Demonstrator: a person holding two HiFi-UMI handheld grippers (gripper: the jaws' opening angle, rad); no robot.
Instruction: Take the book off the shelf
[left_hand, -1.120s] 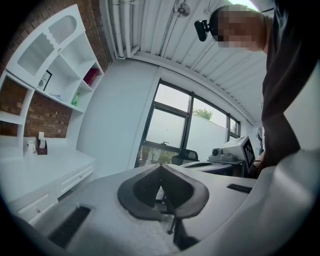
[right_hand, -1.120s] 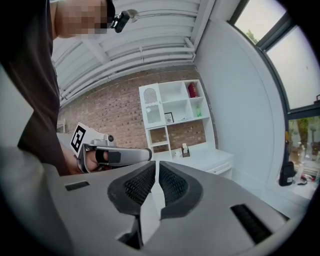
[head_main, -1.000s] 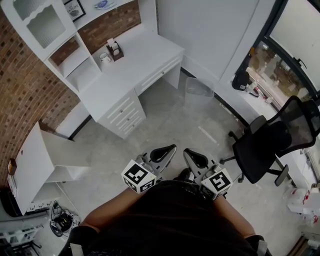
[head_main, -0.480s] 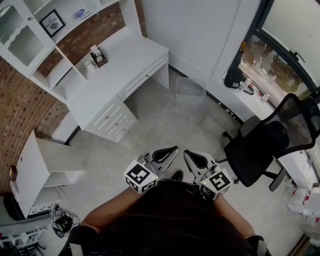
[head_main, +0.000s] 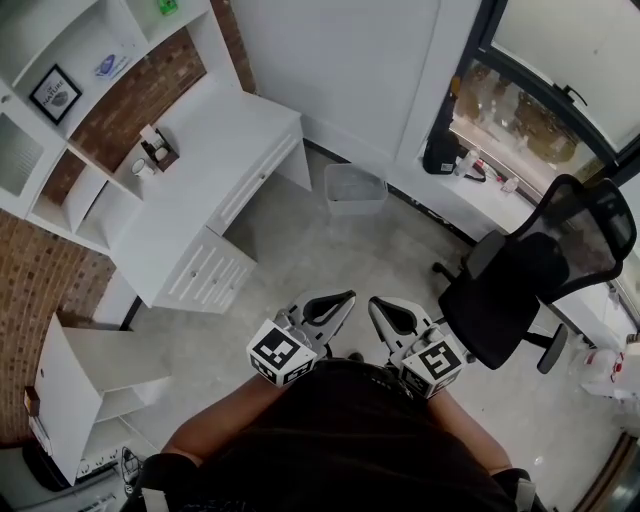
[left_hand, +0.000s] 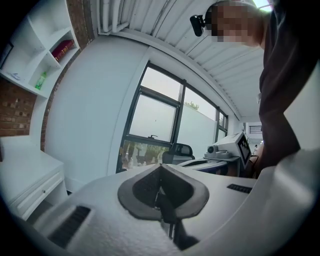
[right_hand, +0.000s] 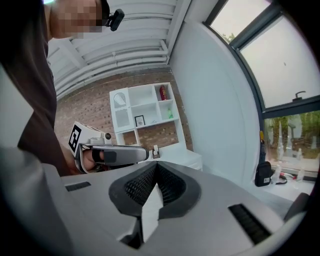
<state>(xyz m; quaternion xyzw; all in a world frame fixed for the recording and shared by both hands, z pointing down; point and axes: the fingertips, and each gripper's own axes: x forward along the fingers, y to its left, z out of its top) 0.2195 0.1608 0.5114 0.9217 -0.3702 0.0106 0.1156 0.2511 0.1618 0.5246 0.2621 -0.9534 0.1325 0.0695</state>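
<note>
Left gripper (head_main: 335, 303) and right gripper (head_main: 385, 312) are pressed together empty; the red book (right_hand: 162, 92) is shelved well ahead, beyond the desk (head_main: 215, 140).

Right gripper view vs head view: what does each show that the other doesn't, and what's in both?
Only the right gripper view: the red book in the shelf unit's top right compartment. Only the head view: the clear bin beside the white desk. Both: that desk, the framed picture and the left gripper.
</note>
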